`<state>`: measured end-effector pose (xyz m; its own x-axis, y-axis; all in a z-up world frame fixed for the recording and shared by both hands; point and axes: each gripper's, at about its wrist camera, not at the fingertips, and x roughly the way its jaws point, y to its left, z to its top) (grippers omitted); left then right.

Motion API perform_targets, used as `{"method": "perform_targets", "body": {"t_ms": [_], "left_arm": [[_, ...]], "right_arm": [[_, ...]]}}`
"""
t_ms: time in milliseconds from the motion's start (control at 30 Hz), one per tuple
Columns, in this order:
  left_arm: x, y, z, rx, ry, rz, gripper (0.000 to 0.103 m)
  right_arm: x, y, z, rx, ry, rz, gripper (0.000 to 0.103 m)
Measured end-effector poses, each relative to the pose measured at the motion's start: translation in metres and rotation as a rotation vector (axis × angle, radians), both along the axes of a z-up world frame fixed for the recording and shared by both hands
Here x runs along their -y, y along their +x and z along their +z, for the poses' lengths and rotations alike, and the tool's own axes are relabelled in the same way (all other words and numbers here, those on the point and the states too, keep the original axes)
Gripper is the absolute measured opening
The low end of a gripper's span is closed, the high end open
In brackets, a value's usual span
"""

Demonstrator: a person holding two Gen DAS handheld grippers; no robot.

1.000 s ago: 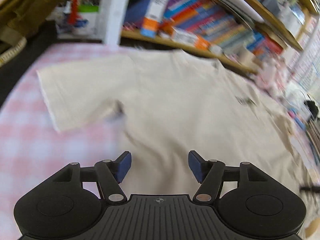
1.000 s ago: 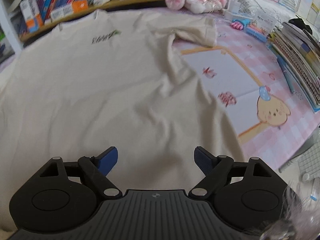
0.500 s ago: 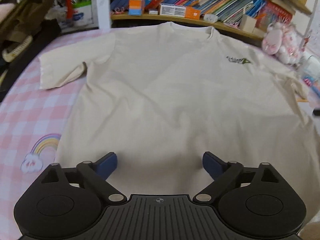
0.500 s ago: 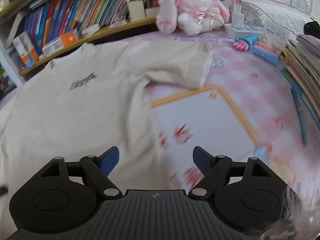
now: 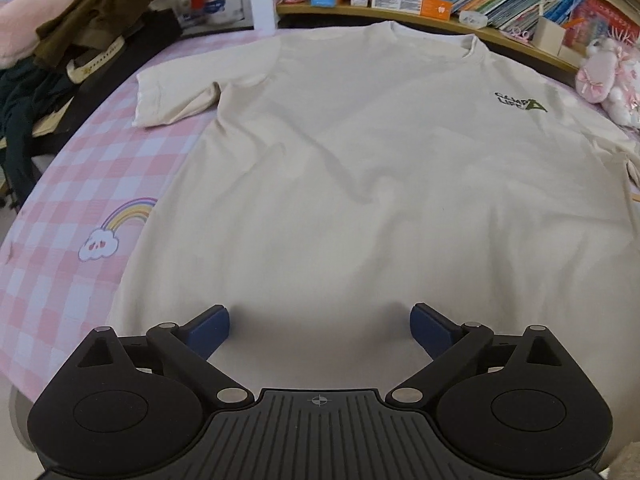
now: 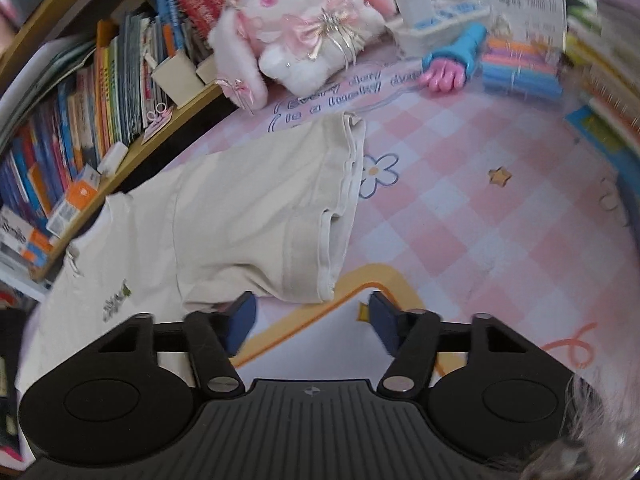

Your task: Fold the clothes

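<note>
Left wrist view, left gripper (image 5: pixel 320 330) over T-shirt (image 5: pixel 360 168) hem, right gripper (image 6: pixel 312 320) near sleeve (image 6: pixel 276 216), both jaws apart

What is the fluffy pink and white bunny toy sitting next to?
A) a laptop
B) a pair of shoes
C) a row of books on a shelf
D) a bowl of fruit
C: in the right wrist view the bunny toy sits at the far edge of the pink checked mat, right beside the row of books on the wooden shelf.
</note>
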<state>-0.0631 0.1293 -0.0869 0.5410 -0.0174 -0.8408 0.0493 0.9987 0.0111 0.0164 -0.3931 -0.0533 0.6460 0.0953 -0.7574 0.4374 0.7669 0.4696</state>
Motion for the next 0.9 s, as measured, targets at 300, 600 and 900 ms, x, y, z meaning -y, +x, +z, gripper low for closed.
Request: {"method": "perform_targets", "body": {"t_ms": [300, 600, 900], "left_arm": [[0.003, -0.002, 0.0, -0.007, 0.002, 0.019, 0.099], [0.005, -0.003, 0.0, -0.008, 0.003, 0.022, 0.099], [0.005, -0.004, 0.0, -0.018, 0.004, 0.004, 0.1]], "right_arm": [[0.007, 0.008, 0.0, -0.032, -0.081, -0.014, 0.002], [0.023, -0.004, -0.004, 0.04, 0.007, -0.081, 0.063], [0.02, 0.008, -0.013, 0.069, 0.16, -0.085, 0.053]]}}
